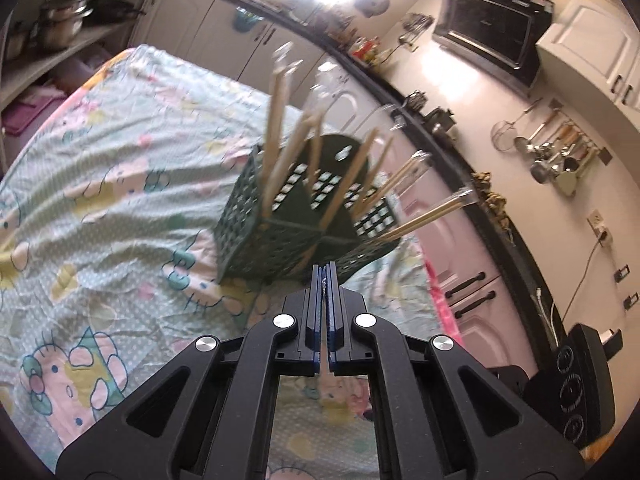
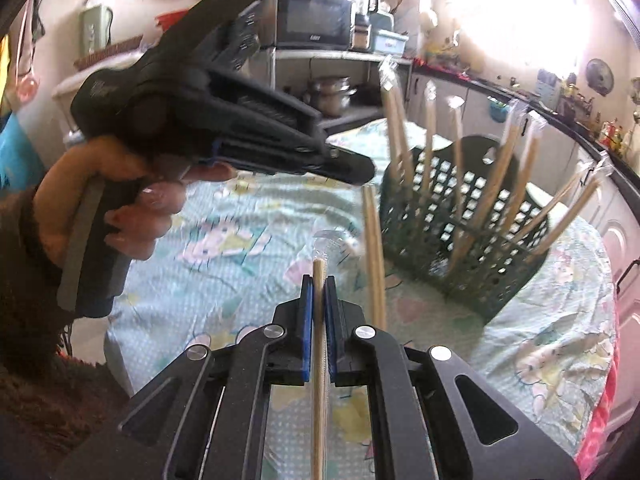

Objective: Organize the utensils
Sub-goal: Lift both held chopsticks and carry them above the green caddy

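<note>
Both grippers clamp wrapped chopsticks: the left gripper and right gripper face the green basket bristling with upright pairs.

A: Status on the utensils?

B: Dark green perforated basket upright on the patterned cloth, cross dividers splitting it into compartments. About eight wrapped pairs of wooden chopsticks in the basket stand on end, fanning outward, clear plastic sleeves at the tops.

A: Any loose?

B: Two. One wrapped pair is clamped between blue pads, running lengthwise along the fingers. Another pair hangs near-vertical just left of the basket, held at its top end. Which compartments are occupied: can't tell.
</note>
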`<action>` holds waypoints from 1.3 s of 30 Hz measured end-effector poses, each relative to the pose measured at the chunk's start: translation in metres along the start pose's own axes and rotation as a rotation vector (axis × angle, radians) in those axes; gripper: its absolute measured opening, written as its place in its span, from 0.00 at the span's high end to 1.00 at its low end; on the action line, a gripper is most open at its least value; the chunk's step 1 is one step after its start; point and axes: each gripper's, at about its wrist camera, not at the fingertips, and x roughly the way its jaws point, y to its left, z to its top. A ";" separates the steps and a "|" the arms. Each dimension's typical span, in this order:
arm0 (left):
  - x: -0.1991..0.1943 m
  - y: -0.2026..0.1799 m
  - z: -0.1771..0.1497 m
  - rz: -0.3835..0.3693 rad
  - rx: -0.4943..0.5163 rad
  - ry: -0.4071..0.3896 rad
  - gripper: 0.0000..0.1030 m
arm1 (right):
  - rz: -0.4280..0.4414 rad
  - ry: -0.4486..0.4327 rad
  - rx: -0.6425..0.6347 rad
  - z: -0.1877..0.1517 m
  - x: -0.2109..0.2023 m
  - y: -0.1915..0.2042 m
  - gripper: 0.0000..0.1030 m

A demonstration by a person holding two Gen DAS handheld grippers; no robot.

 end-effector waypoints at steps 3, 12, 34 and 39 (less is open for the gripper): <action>-0.008 -0.010 0.002 -0.018 0.018 -0.020 1.00 | -0.011 -0.035 0.016 0.003 -0.019 -0.001 0.94; -0.028 -0.036 0.008 -0.070 0.062 -0.066 1.00 | -0.077 -0.151 0.090 0.008 -0.052 -0.023 0.94; -0.063 -0.088 0.061 -0.150 0.144 -0.194 1.00 | -0.218 -0.509 0.235 0.069 -0.094 -0.102 0.94; -0.071 -0.094 0.080 -0.143 0.156 -0.237 1.00 | -0.240 -0.556 0.220 0.086 -0.097 -0.111 0.94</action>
